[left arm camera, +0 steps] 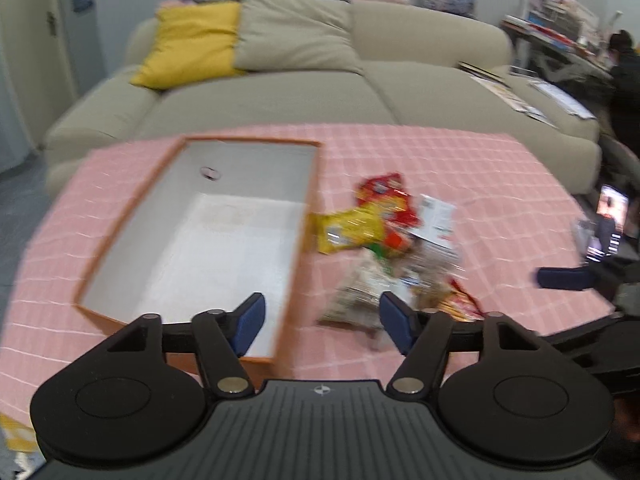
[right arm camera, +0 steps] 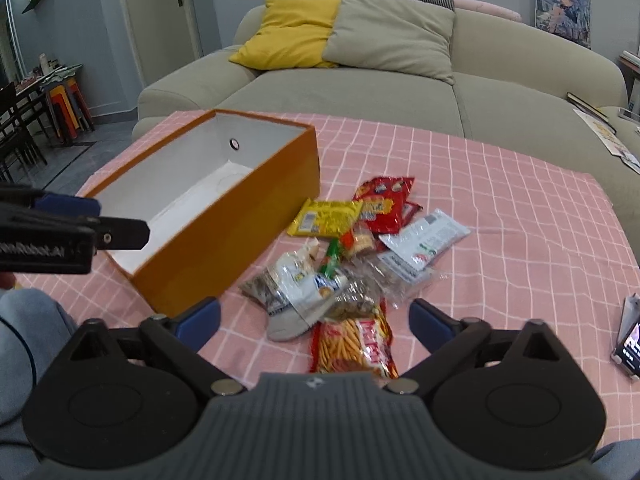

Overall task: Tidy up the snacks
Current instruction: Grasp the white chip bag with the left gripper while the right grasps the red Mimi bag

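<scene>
An orange box [right arm camera: 240, 216] with a white inside stands open and empty on the pink checked tablecloth; it also shows in the left wrist view [left arm camera: 298, 232]. A pile of snack packets lies right of it: a yellow packet [right arm camera: 326, 218], a red packet [right arm camera: 384, 200], a white packet [right arm camera: 424, 240], a clear nut bag [right arm camera: 292, 280] and a red-orange stick-snack bag [right arm camera: 352, 346]. The pile shows blurred in the left wrist view [left arm camera: 360, 224]. My left gripper [left arm camera: 320, 320] is open over the box's near right corner. My right gripper [right arm camera: 316, 320] is open, just above the stick-snack bag.
A beige sofa [right arm camera: 360, 92] with a yellow cushion [right arm camera: 292, 32] and a grey cushion stands behind the table. A phone on a stand [right arm camera: 632, 340] sits at the table's right edge. Chairs and stools [right arm camera: 68, 108] stand far left.
</scene>
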A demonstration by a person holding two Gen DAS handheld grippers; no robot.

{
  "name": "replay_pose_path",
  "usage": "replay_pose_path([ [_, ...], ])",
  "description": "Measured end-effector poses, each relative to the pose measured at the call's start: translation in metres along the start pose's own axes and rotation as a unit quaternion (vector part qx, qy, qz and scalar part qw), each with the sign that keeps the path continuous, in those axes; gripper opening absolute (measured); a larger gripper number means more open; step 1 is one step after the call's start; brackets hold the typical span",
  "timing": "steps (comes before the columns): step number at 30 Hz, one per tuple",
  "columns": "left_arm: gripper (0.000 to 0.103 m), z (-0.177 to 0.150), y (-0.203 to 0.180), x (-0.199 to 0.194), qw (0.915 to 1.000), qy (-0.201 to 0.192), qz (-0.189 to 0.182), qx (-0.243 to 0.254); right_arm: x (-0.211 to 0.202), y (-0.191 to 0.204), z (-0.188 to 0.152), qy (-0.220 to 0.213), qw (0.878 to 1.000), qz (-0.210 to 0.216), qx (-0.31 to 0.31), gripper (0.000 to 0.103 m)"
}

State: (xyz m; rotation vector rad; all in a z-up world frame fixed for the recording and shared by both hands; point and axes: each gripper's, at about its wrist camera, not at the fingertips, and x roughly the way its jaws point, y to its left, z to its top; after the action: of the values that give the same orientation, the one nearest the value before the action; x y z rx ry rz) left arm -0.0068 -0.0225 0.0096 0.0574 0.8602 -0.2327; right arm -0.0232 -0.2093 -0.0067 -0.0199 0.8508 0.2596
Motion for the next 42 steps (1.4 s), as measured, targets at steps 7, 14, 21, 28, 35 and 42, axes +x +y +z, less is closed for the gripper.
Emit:
replay_pose_path([
  [7, 0.065, -0.003, -0.022, 0.027, 0.9979, 0.031, -0.049, -0.029, 0.017, -0.016, -0.018, 0.019, 1.000, -0.016, 0.001, 0.080],
  [14, 0.076, -0.003, -0.040, 0.065, 0.9970, 0.054, -0.030, -0.047, 0.049, -0.024, -0.027, 0.046, 0.999, -0.023, -0.009, 0.082],
  [21, 0.086, -0.003, -0.047, 0.105, 0.9937, 0.086, 0.013, -0.071, 0.078, -0.025, -0.024, 0.069, 0.997, -0.020, -0.014, 0.086],
  [28, 0.087, -0.001, -0.045, 0.131, 0.9917, 0.094, 0.036, -0.079, 0.101, -0.029, -0.023, 0.090, 0.996, -0.009, 0.000, 0.083],
  [35, 0.087, 0.000, -0.046, 0.152, 0.9897, 0.113, 0.036, -0.079, 0.110, -0.034, -0.026, 0.098, 0.995, -0.003, 0.010, 0.060],
  [42, 0.087, -0.001, -0.046, 0.166, 0.9891, 0.119, 0.029, -0.082, 0.110, -0.036, -0.027, 0.099, 0.995, 0.003, 0.014, 0.054],
])
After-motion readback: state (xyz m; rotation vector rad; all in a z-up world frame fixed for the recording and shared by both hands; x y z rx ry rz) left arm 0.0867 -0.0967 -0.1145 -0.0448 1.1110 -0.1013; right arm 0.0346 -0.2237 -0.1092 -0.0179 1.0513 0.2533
